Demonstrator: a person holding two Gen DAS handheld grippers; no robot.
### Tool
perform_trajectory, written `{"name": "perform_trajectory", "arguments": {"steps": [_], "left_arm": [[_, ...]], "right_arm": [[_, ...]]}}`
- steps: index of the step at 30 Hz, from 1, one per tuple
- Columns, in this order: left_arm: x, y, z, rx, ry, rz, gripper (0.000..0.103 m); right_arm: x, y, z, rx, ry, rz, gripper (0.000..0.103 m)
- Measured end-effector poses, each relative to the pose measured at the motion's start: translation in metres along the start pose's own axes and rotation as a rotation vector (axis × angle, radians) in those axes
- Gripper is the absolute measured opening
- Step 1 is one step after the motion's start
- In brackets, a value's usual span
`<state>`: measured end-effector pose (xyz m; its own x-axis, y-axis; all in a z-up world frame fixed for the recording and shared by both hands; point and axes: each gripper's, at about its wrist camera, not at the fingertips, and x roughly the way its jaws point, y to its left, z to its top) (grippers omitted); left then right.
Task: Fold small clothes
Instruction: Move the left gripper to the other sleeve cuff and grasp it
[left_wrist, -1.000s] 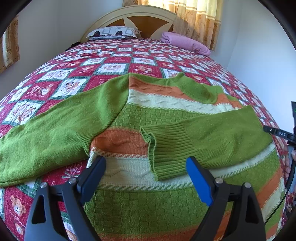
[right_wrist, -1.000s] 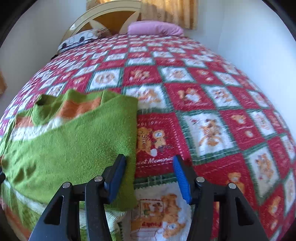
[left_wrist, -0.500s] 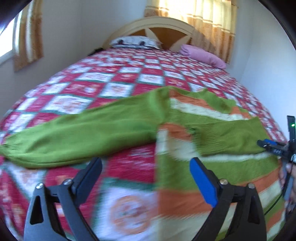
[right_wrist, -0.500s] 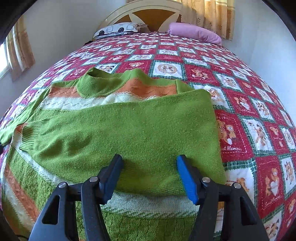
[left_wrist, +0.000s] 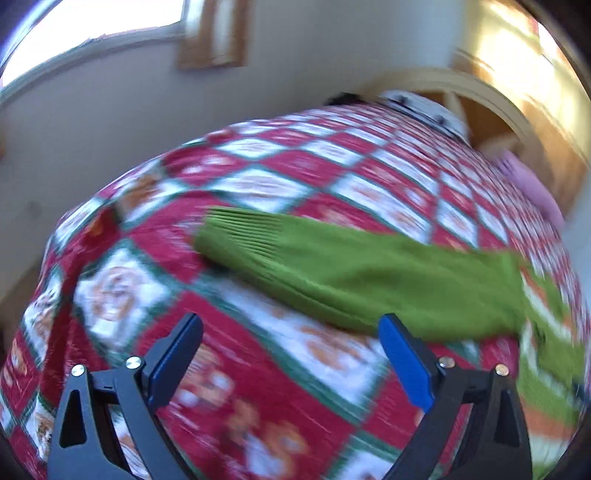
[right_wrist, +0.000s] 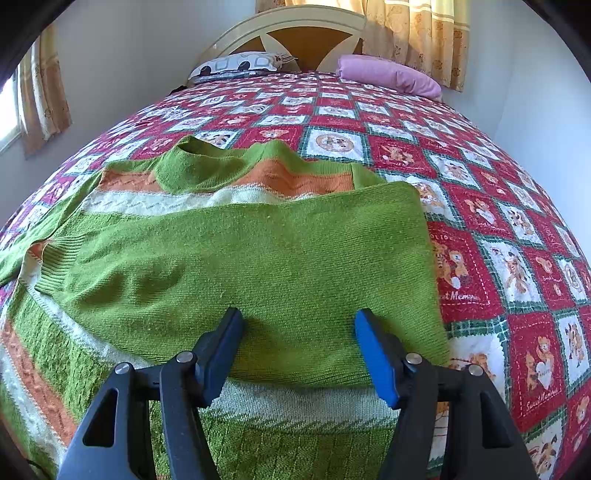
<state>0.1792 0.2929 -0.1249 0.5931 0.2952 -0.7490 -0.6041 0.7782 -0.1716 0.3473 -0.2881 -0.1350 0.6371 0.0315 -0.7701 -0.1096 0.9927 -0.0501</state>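
Left to right, as found. Left gripper (left_wrist: 291, 363): jaws wide apart, nothing between them, hanging over bare quilt (left_wrist: 255, 177) near the bed's left edge. This view is blurred. Just beyond its right finger lies the left sleeve (left_wrist: 354, 273), stretched out flat to the left, ribbed cuff far-left, not yet folded in.

The sweater (right_wrist: 229, 229) lies flat on the quilt, neck toward the far headboard (right_wrist: 295, 33), hem near. Striped body in green, orange and cream.

The right sleeve (right_wrist: 258, 258) is already folded leftward across the chest, its cuff reaching the sweater's left side. Some shallow dents show in the knit near the cuff; otherwise it lies smooth.

Right gripper (right_wrist: 299, 347): jaws apart and recently widening, poised at the near edge of the folded sleeve. No cloth is pinched; the knit runs between the fingers, but whether the pads touch it I cannot tell.

Progress, by judgement: one sleeve of two done, roughly a third along. Outstanding: left sleeve across, then the body folded hem to neck.

Writing: quilt panel at right reads "Sweet Memories" (right_wrist: 461, 295) in script, repeated on a near-right panel. A further line above the bears is only partly legible. No label seen on the sweater
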Motion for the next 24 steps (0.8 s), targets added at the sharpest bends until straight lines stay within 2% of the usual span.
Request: {"name": "perform_trajectory", "arguments": {"steps": [4,9,12,14,16,17,18,24], "left_arm": [[0.014,0.031,0.016,-0.186,0.016,-0.043,0.080],[0.030,0.036,0.028,-0.242,0.019,-0.060,0.067],[0.047,0.038,0.032,-0.266,0.045,-0.034,0.062],[0.050,0.041,0.034,-0.281,0.033,-0.019,0.056],[0.051,0.040,0.035,-0.265,0.014,-0.005,0.044],[0.053,0.041,0.036,-0.257,0.021,-0.007,0.013],[0.054,0.043,0.036,-0.261,0.032,-0.027,0.005],[0.016,0.037,0.045,-0.233,-0.065,-0.092,0.005]], "right_arm": [[0.000,0.001,-0.001,0.001,-0.003,-0.003,0.065],[0.000,0.001,-0.001,0.001,-0.004,-0.004,0.065],[-0.001,0.000,-0.001,0.001,-0.004,-0.004,0.066],[-0.001,0.000,-0.001,0.002,-0.004,-0.003,0.066],[-0.001,0.001,-0.001,0.001,-0.004,-0.004,0.066],[-0.001,0.001,-0.001,0.001,-0.004,-0.004,0.066],[-0.001,0.001,-0.001,0.001,-0.004,-0.004,0.066],[-0.001,0.001,-0.001,0.002,-0.004,-0.004,0.066]]}}
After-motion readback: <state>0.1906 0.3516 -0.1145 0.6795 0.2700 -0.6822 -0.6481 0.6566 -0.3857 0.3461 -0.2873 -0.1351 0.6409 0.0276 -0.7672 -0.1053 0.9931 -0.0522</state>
